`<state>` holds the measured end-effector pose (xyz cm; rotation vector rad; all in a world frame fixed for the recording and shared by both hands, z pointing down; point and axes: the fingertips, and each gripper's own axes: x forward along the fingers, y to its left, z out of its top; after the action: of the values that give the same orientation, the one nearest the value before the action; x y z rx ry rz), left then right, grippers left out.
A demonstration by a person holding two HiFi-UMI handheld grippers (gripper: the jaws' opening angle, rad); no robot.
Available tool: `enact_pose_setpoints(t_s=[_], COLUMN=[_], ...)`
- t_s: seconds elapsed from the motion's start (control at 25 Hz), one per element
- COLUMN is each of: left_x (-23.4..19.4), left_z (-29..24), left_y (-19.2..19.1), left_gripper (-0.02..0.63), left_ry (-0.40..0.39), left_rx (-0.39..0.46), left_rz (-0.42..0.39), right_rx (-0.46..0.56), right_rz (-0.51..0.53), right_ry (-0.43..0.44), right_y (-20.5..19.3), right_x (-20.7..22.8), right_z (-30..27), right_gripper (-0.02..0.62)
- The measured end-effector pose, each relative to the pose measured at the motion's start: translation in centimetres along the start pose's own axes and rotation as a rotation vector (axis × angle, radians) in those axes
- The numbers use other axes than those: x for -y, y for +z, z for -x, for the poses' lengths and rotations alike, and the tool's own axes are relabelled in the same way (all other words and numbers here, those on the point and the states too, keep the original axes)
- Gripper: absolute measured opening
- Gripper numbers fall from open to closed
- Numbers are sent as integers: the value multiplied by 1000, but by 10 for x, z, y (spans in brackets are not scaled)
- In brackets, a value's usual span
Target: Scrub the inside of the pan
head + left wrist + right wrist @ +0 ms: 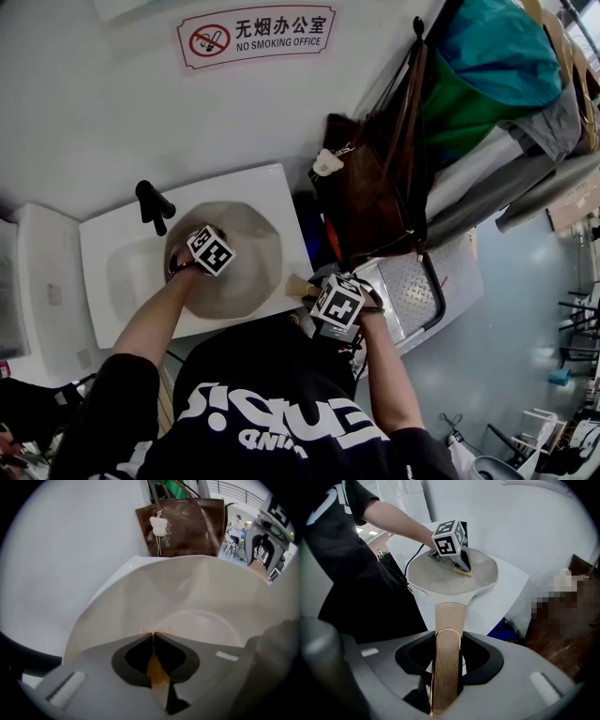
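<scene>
Head view: brown bag point(370, 187) beside sink point(112, 246); faucet point(153, 204) beside pan point(251, 274).

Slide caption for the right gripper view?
Right gripper holds the pan by its wooden handle; left gripper presses a sponge inside it.

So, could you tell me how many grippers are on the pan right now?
2. The left gripper, jaws shut on a yellowish pad, is inside the pan; the right gripper has its jaws shut on the wooden handle. None seems hidden.
</scene>
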<state>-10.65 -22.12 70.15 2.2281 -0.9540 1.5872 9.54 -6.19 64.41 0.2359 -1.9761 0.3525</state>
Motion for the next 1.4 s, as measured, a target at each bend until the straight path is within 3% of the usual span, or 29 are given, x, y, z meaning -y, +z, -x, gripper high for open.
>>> enact_pose_setpoints(t_s=[0.2, 0.52, 0.88, 1.08, 1.28, 1.4], left_x=[-6, 0, 59, 77, 105, 128], left_z=[5, 20, 31, 24, 24, 26], left_y=[-13, -31, -35, -20, -15, -18], left_gripper=[14, 14, 14, 14, 14, 14], left_ry=[-4, -87, -237, -265, -343, -465], left_rx=[-37, -95, -151, -88, -88, -116], left_rz=[24, 101, 133, 111, 110, 170], right_rx=[15, 26, 17, 18, 18, 15], right_rz=[-11, -14, -11, -14, -17, -10], right_ry=[9, 11, 10, 3, -3, -9], right_y=[0, 1, 0, 0, 0, 0], right_x=[1, 1, 1, 1, 1, 1], right_z=[-1, -1, -1, -1, -3, -6], right_gripper=[167, 167, 167, 167, 167, 167])
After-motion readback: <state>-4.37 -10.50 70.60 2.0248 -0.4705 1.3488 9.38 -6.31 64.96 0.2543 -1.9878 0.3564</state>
